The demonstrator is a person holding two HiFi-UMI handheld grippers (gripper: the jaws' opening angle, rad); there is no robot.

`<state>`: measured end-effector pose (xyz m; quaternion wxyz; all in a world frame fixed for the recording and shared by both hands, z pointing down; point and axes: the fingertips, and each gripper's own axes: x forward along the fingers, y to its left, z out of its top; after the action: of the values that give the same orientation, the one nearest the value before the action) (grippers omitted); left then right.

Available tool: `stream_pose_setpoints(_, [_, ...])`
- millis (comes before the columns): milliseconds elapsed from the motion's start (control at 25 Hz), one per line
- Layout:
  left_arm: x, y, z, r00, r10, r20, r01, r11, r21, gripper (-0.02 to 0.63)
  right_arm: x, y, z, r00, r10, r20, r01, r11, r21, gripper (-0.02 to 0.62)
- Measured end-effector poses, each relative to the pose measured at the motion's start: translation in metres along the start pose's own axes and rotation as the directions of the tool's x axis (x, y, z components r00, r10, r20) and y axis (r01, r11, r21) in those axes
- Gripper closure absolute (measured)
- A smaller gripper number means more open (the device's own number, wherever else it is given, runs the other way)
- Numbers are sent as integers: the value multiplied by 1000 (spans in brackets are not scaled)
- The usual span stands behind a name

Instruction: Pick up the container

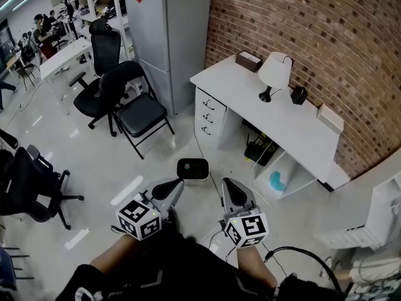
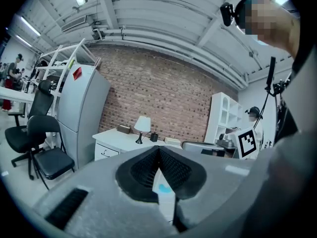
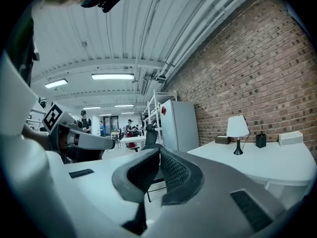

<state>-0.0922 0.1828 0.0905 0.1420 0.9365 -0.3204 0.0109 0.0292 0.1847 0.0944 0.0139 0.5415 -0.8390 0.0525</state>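
**Grey jaws closed, container on the floor ahead**

Grey and ribbed, the pads of the left gripper meet in a tight seam in its own view, with nothing between them. The right gripper shows the same: pads pressed together and empty.

From the head view both tools are held low and side by side, the left gripper and the right gripper each pointing away from the person.

The container, a white rounded box with a dark top, stands on the pale floor just beyond the two tips and between their lines. Neither gripper touches it. Whether it has a lid or an open dark mouth cannot be made out.

To the right of it a white desk runs along the brick wall. On the desk stand a white lamp, a small black pot just beside it, a brown box at the far end and a white box at the near end. Drawers fill the desk's far end, and something blue sits in an open shelf under the near end.

A grey cabinet stands against the wall past the desk. A black folding chair is in front of the cabinet, well apart from the container.
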Motion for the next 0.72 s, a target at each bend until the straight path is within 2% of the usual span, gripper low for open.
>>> stream_pose_setpoints(320, [28, 30, -2, 1000, -26, -1, 26, 999, -35, 601, 24, -15, -4, 999, 0, -39, -1, 1000, -23, 586])
stream_pose_setpoints(400, [39, 37, 3, 999, -38, 1, 38, 999, -16, 601, 31, -24, -3, 999, -26, -39, 26, 999, -21, 586])
stream_pose_setpoints(520, [57, 52, 8, 999, -47, -10, 47, 998, 34, 601, 46, -45, 2, 994, -108, -19, 108, 994, -20, 586])
stream_pose_setpoints(720, [88, 93, 16, 998, -67, -16, 67, 998, -8, 601, 85, -71, 4, 989, -147, -33, 146, 989, -14, 586])
